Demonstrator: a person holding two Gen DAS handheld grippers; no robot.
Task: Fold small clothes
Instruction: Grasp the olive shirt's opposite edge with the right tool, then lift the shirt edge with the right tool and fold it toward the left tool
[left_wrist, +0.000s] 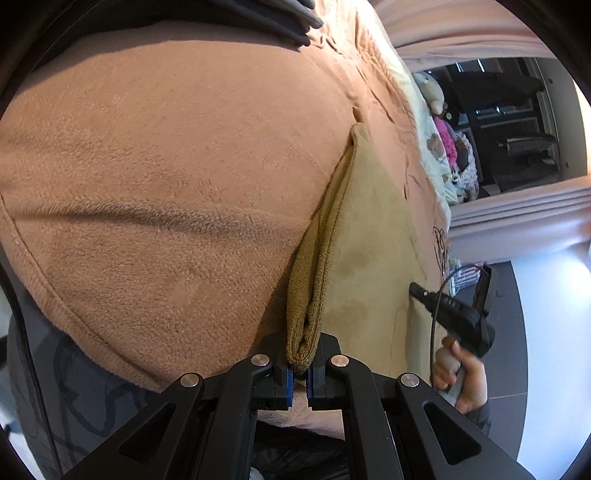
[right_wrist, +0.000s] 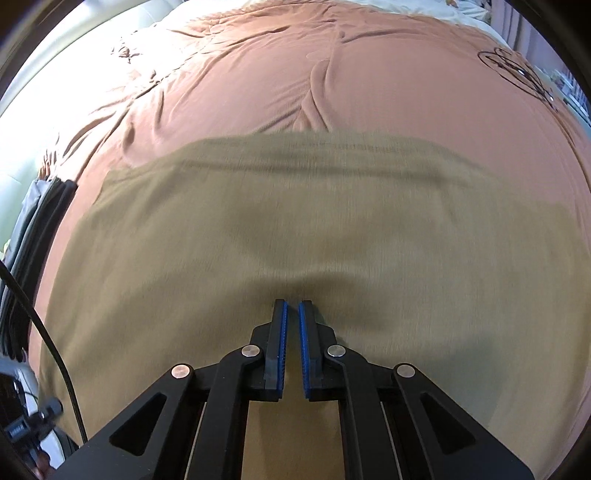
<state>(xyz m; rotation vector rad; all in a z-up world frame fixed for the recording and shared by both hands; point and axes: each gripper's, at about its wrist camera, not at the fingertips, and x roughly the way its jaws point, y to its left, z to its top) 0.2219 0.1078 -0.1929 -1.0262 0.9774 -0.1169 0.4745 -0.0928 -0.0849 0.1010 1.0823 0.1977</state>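
My left claw clamps the olive cloth's doubled edge to carry the fold, while my right claw, nearly closed and empty, pins it to the bed.

Motion blur smears the olive-tan terry cloth in the right wrist view, its near edge hidden behind the right gripper. Dark folded garments are cut off at the left edge.

Olive-tan cloth lies spread flat, one doubled edge lifted.
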